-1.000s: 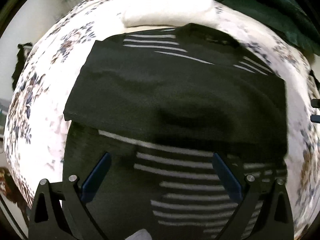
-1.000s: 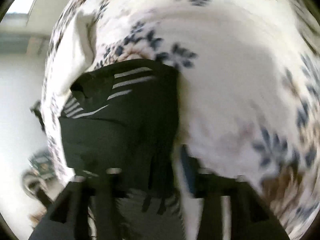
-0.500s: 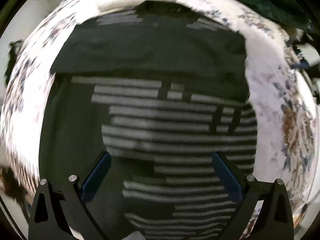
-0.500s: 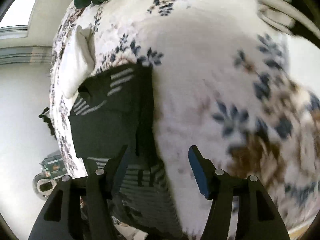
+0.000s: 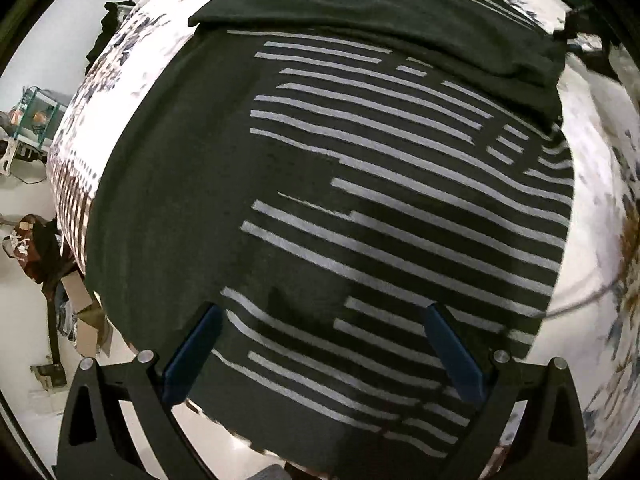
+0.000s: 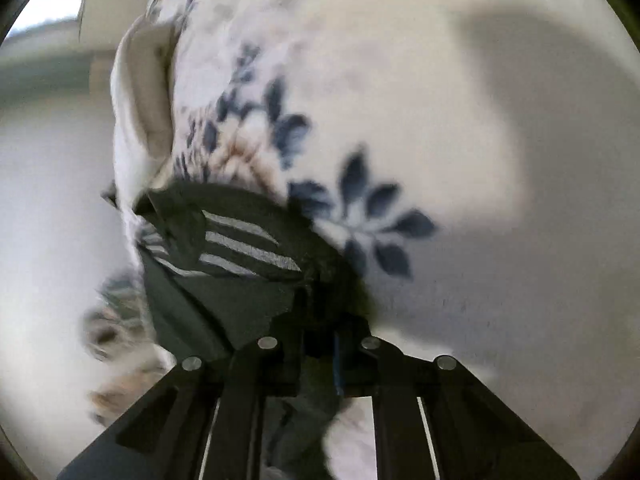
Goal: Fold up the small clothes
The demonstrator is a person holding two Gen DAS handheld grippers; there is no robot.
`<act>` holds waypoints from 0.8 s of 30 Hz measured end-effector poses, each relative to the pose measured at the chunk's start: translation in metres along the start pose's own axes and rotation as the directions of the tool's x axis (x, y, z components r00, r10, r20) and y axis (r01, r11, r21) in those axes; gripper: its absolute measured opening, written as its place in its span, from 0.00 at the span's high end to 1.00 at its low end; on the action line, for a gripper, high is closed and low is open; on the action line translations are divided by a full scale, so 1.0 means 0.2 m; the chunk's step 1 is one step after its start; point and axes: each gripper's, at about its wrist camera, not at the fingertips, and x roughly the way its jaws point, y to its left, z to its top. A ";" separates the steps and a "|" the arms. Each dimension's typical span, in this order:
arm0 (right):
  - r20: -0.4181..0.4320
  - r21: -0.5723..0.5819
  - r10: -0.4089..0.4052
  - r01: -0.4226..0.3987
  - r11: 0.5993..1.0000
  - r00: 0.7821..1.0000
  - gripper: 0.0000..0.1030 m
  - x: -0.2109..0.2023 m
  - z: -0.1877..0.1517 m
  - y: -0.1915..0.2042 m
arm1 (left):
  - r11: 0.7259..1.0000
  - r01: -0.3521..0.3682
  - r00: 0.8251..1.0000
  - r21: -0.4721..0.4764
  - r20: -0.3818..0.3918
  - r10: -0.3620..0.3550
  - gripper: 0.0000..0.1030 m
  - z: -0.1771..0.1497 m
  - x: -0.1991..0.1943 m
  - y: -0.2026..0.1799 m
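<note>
Your left gripper (image 5: 322, 344) hangs wide open above the black striped shirt (image 5: 360, 184), its blue pads holding nothing. Your right gripper (image 6: 320, 344) is closing, dark shirt fabric (image 6: 224, 280) pinched between its jaws. The left view shows the shirt spread over the floral bedspread (image 5: 80, 152), its far part folded over. Only the right view shows that pinched corner. A cream cloth (image 6: 140, 100) lies farther back. Clutter (image 5: 36, 248) sits on the floor beside the bed. No writing is readable.
</note>
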 end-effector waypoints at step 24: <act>-0.122 -0.032 -0.108 0.105 0.994 0.987 0.49 -0.60 -0.20 -0.25 | 0.951 0.136 0.987 0.276 -0.116 -0.108 0.13 -0.60 0.04 -0.51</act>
